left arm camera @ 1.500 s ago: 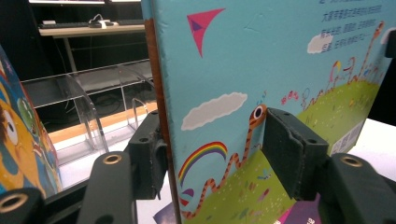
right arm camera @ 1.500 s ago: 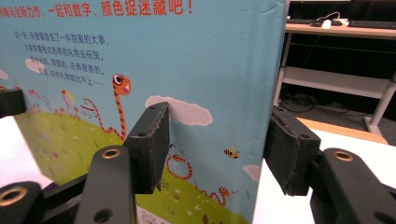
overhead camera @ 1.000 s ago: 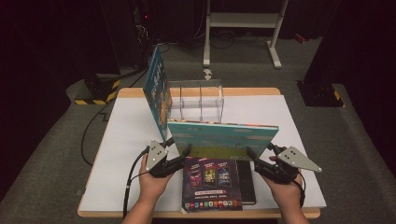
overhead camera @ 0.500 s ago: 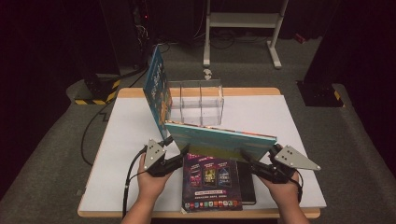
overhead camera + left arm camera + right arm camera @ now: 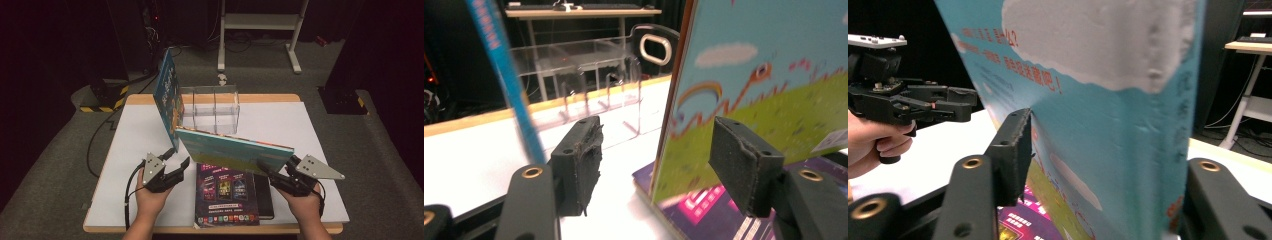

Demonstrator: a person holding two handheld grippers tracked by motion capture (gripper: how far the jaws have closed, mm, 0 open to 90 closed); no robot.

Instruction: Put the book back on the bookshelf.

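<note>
Picture book (image 5: 235, 149), thin and teal-covered, is held on edge just in front of the clear acrylic rack (image 5: 212, 107) and directly above the purple book (image 5: 227, 192) lying flat on the tabletop (image 5: 125, 150). Its long axis runs across the rack's front, tilted, with the end toward the blue book (image 5: 167, 92) higher and the opposite end lower. The cover faces the person; the spine edge is uppermost.

Right claw (image 5: 267, 170) grips the lower end of the picture book; its jaws have just been closing, and in the right gripper view the cover (image 5: 1088, 100) sits between them, one pad (image 5: 1015, 150) against it. Left claw (image 5: 175, 162) stands half wide beside the higher end; in the left gripper view the book's edge (image 5: 674, 125) lies between the pads without contact.

Progress, as judged: one blue book already stands leaning at the rack's side wall, and the picture book is raised but not yet in a slot. Remaining: carry it to the rack, seat it upright, then handle the purple book and the dark book (image 5: 264, 197) beneath it
</note>
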